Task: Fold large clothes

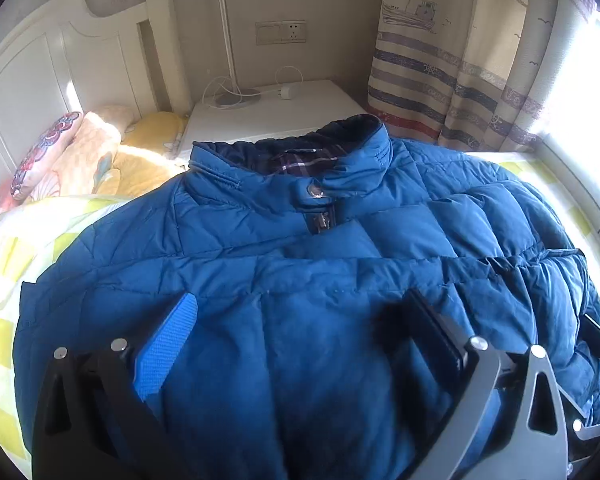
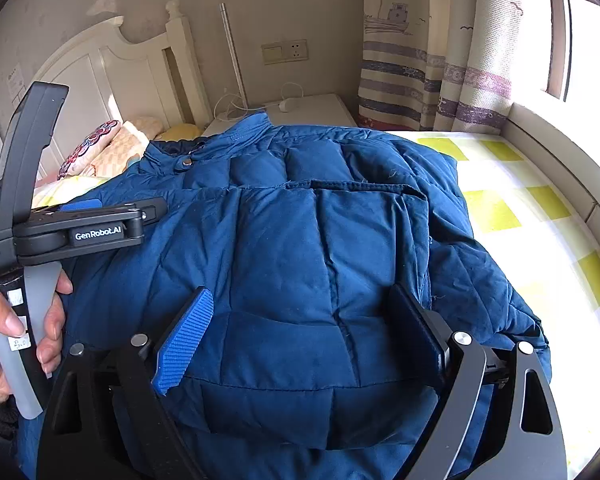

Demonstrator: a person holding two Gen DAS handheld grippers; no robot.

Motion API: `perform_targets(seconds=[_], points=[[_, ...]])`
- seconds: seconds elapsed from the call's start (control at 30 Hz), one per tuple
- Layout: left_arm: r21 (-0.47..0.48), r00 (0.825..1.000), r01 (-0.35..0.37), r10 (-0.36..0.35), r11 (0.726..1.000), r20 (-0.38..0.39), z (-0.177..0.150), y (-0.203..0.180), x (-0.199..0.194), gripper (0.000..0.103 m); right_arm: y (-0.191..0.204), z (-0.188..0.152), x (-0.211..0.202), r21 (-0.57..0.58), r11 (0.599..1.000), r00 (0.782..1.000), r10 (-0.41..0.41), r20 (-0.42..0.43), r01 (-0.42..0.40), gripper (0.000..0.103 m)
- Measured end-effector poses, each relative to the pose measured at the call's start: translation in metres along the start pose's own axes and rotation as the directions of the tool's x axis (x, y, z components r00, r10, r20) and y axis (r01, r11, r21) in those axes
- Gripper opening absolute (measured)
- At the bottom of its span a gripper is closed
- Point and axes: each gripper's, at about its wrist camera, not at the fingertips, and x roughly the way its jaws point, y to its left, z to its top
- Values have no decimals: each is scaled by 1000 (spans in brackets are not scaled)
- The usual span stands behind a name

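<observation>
Left gripper (image 1: 300,344), black-framed with one blue ribbed pad (image 1: 166,350) and one dark pad, spread wide over the lower front of the blue quilted puffer jacket (image 1: 300,248); nothing pinched between the jaws. Right gripper (image 2: 300,336), same build, likewise spread apart, hovering over or pressing on a folded-over quilted panel, contact impossible to tell. Hand (image 2: 20,332) visible at the left edge of the right wrist view, wrapped round the grey handle of the other tool.

Jacket lying front up on the yellow-and-white checked bedspread (image 2: 520,208), collar (image 1: 292,160) toward the white nightstand (image 1: 268,112), zipped and snapped at the neck, sleeve or side apparently already turned in across the chest. Striped sailboat curtain (image 1: 452,80) and patterned pillows (image 1: 52,152) well apart from the work.

Probably a flattening or re-gripping stage before the next fold. Best done by:
- lowering both tools to the hem edge nearest the cameras, well apart;
- closing on the full thickness of padding, not the shell fabric alone, slippery and puffy as it looks;
- lifting evenly and carrying toward the collar, keeping the tucked panel from sliding out;
- pressing air out afterwards, since springing back open seems likely.
</observation>
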Motion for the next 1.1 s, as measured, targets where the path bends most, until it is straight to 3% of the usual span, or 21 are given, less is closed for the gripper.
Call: perform_targets(seconds=[0.1, 0.2, 0.27, 0.33, 0.43, 0.5, 0.6, 0.67, 0.73, 0.8, 0.9, 0.97, 1.03, 1.1], points=[[-73, 991, -85, 91, 994, 93, -6, 41, -30, 101, -2, 0, -1, 7, 1000, 1000, 12, 4, -12, 86], [-191, 983, -152, 168, 970, 73, -25, 94, -40, 101, -4, 0, -2, 14, 1000, 1000, 21, 10, -21, 86], [-235, 985, -154, 166, 960, 33, -42, 121, -32, 101, -4, 0, -3, 11, 1000, 1000, 21, 12, -21, 86], [-230, 992, -97, 111, 968, 52, -56, 135, -26, 101, -1, -1, -3, 1, 1000, 1000, 10, 16, -10, 86], [-216, 990, -124, 135, 968, 39, -55, 133, -23, 101, 1, -2, -8, -8, 1000, 999, -3, 42, 3, 86], [-183, 983, -173, 180, 968, 21, -53, 126, -20, 101, -4, -4, -24, 30, 999, 992, 12, 125, -16, 86], [-190, 984, -169, 176, 967, 21, -54, 127, -20, 101, -5, 3, -42, 41, 999, 974, -9, 226, -1, 86], [-202, 987, -154, 162, 967, 22, -55, 129, -20, 101, 3, 18, -36, -2, 1000, 981, -14, 193, 14, 86], [-202, 987, -154, 161, 967, 20, -55, 129, -20, 101, 11, 34, -14, -41, 999, 996, 14, 83, -10, 86], [-201, 986, -157, 164, 967, 19, -56, 130, -20, 101, 16, 37, 19, -83, 996, 999, -17, -45, 13, 87], [-206, 987, -150, 158, 967, 21, -56, 131, -20, 101, 22, 30, 29, -124, 991, 997, -50, -53, 43, 87], [-209, 988, -148, 156, 967, 20, -55, 130, -20, 101, 24, 30, 16, -89, 993, 995, -82, -64, 76, 86], [-211, 988, -148, 155, 966, 18, -55, 130, -19, 101, 26, 23, -15, -50, 998, 999, -35, 23, 36, 86], [-213, 988, -146, 153, 966, 16, -56, 131, -19, 101, 38, 10, -32, -98, 995, 998, -6, 63, 12, 86]])
